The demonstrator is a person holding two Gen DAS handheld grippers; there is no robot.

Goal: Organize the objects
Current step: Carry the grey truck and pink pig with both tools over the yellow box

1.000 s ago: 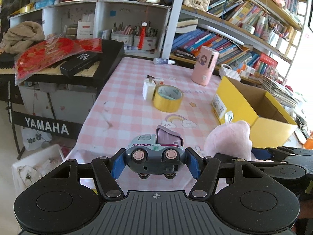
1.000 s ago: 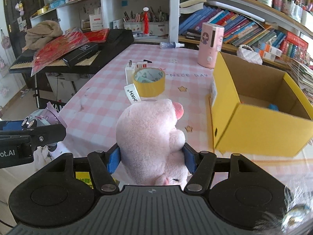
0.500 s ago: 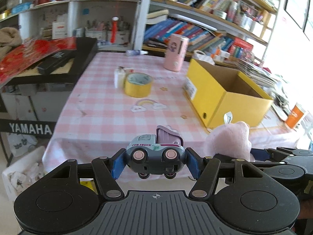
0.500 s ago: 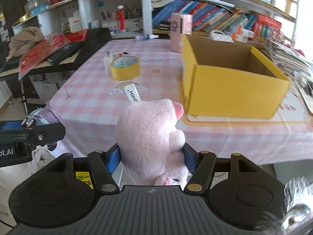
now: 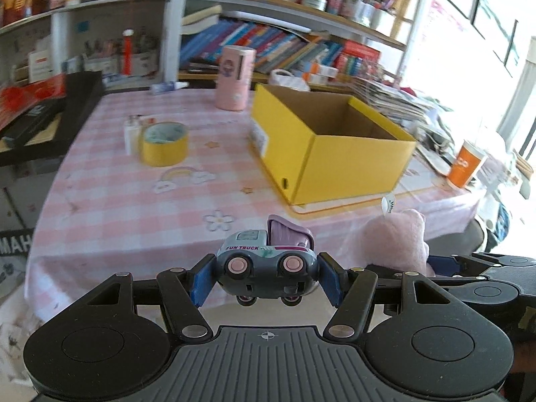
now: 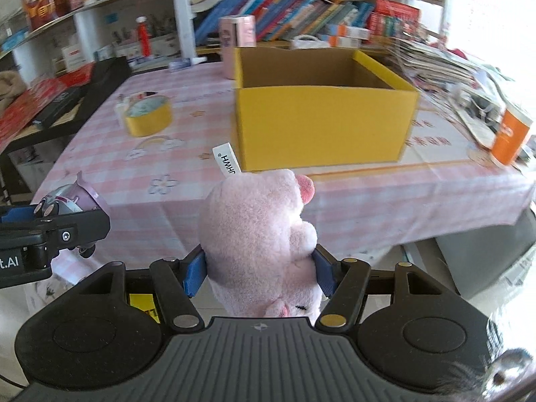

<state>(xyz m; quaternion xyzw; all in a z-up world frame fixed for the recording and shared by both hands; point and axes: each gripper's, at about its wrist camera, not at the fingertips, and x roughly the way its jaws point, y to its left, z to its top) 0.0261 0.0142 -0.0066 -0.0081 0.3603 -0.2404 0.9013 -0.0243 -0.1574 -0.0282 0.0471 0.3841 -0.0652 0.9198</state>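
Note:
My left gripper (image 5: 266, 279) is shut on a small grey toy truck (image 5: 264, 264) with pink wheels and a purple tipper, held in the air before the table's near edge. The right gripper (image 6: 259, 269) is shut on a pink plush pig (image 6: 258, 234) with a white tag, also short of the table. An open yellow cardboard box (image 6: 321, 117) stands on the pink checked tablecloth (image 6: 167, 167), straight ahead of the plush pig and to the right of the truck. The yellow box (image 5: 335, 154) and the plush pig (image 5: 398, 238) also show in the left wrist view.
A yellow tape roll (image 5: 164, 144) and a small white bottle (image 5: 129, 134) sit left of the box. A pink canister (image 5: 234, 78) stands behind it, an orange cup (image 6: 511, 135) at the right edge. Bookshelves (image 5: 301, 43) back the table; a black keyboard (image 5: 50, 114) stands left.
Both grippers have swung to the right with their toys still held. The yellow box has come from the right side toward the middle of both views, and the keyboard has slid off to the left.

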